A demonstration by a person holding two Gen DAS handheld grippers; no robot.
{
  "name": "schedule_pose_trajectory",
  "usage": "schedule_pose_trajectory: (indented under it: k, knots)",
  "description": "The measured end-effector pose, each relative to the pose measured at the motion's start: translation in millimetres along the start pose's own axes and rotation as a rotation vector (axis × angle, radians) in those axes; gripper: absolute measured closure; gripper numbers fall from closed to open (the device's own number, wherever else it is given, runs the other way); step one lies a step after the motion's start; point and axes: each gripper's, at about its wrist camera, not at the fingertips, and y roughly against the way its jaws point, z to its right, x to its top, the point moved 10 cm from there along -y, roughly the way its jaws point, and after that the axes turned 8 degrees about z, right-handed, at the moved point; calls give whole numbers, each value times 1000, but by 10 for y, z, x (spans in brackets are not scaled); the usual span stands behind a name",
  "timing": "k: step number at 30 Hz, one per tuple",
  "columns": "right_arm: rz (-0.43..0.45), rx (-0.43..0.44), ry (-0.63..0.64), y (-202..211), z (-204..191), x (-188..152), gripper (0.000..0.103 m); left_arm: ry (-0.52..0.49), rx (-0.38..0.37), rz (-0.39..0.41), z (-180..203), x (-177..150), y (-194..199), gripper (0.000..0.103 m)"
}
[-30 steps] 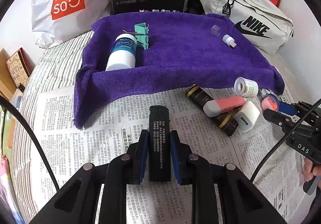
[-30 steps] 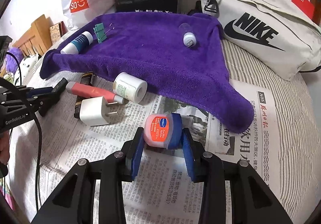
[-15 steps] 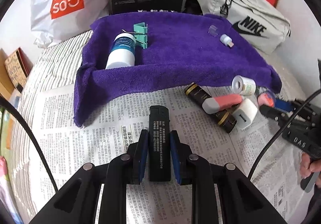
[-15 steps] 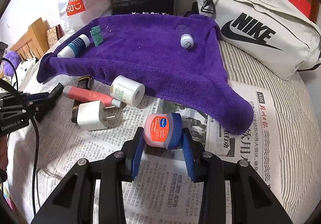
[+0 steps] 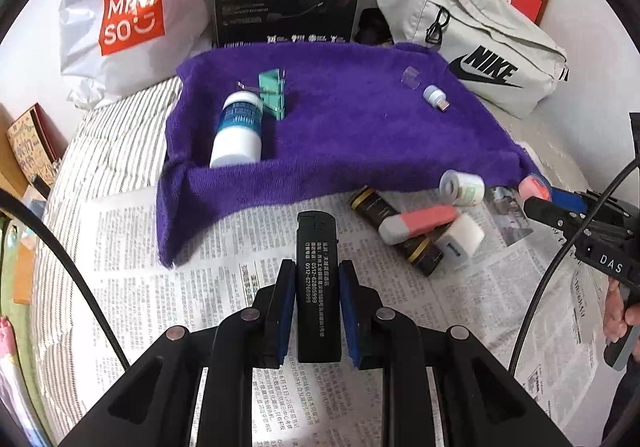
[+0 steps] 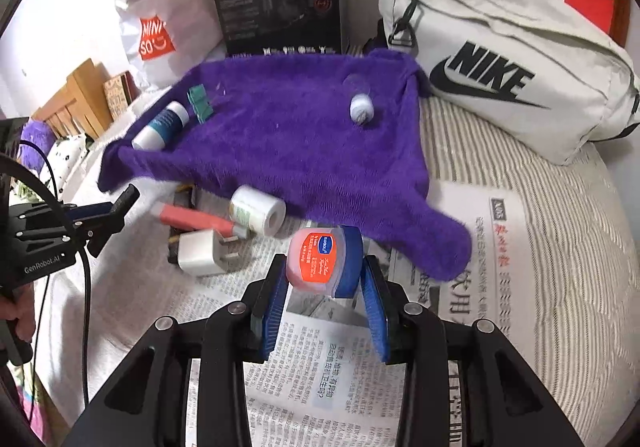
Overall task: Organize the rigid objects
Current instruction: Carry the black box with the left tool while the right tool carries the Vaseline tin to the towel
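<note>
Purple towel (image 5: 360, 135) is plainly the collecting place: a white bottle (image 5: 236, 131), a green clip (image 5: 272, 93) and a small white cap-like piece (image 5: 436, 97) already lie on it, while more things wait on the newspaper (image 5: 200, 267) spread over the striped bed.

The step in hand looks like a double carry. The left claw (image 5: 316, 311) is closed on a black lighter (image 5: 316, 267), its blue pads pressing the long sides. The lighter's long axis runs straight along the claw, its cap end pointing away toward the near edge of the towel. The right claw (image 6: 324, 299) clamps a small pink jar with a blue lid (image 6: 324, 261); the jar is tilted, its orange label facing the camera and the lid to the right. It hangs just short of the towel's near right corner.

Next, I judge, each claw must travel farther out over the towel, come low, then let go on bare cloth clear of the bottle and clip.

A brown tube (image 5: 396, 231), a pink and white tube (image 5: 416, 223), a white plug (image 5: 460, 243) and a small white roll (image 5: 462, 187) remain heaped on the paper, just near of the towel's edge.
</note>
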Motion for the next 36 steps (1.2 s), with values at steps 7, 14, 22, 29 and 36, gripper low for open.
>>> schedule_pose_trajectory:
  k: [7, 14, 22, 29, 36]
  knots:
    - [24, 0, 11, 73, 8, 176, 66, 29, -33, 19, 8, 143, 65, 82]
    - [35, -6, 27, 52, 52, 300, 66, 31, -30, 34, -24, 302, 65, 82]
    - [46, -12, 27, -64, 158, 517, 66, 34, -35, 50, -58, 569, -17, 82]
    - [42, -23, 47, -275, 191, 736, 66, 31, -52, 36, -53, 740, -221, 82]
    - [12, -23, 45, -511, 185, 781, 66, 31, -66, 7, -25, 867, -521, 82]
